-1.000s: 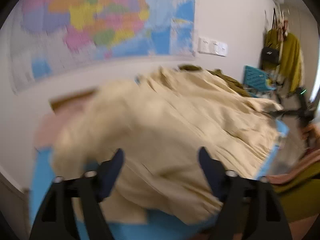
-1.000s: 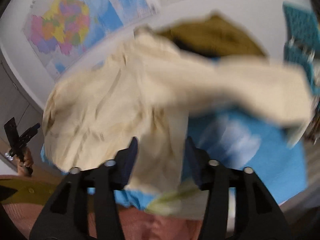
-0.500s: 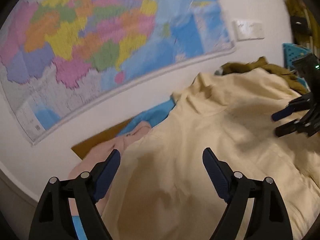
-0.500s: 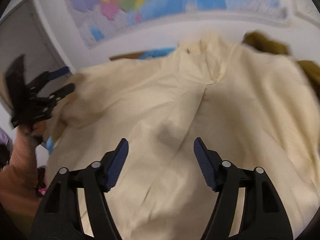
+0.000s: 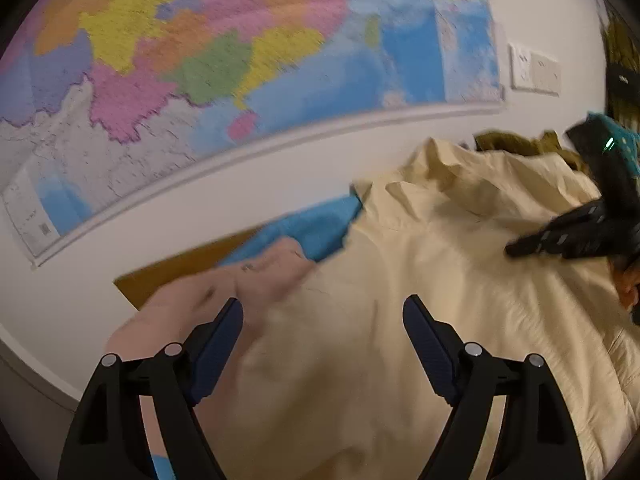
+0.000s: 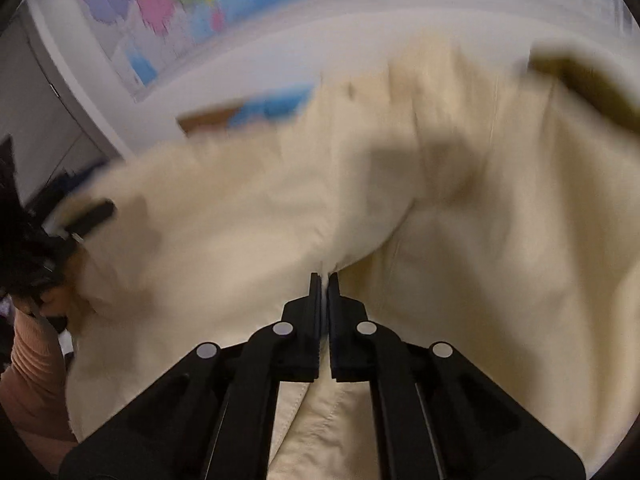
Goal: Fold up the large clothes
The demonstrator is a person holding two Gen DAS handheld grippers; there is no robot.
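Setting: white wall with a coloured map (image 5: 224, 60) and a switch plate (image 5: 535, 69); work surface under a blue cover (image 5: 316, 226).

Right gripper (image 6: 324, 280): wide apart half a second ago above the cream garment (image 5: 400, 320), its jaws have just been closing and now pinch a raised ridge of that cloth at its centre seam.

Left gripper (image 5: 322, 316): jaws spread wide as before, nothing between them; cream cloth and a pink garment (image 5: 224, 292) lie beneath. The view has swung slightly away from the map.

Garment: spread across the blue cover, its collar end toward the wall.

Edges: a bare brown strip (image 5: 180, 268) runs along the wall. An olive garment (image 5: 516, 142) lies behind the collar.

Obscured: both views are motion-blurred; the cloth's near hem is cut off.
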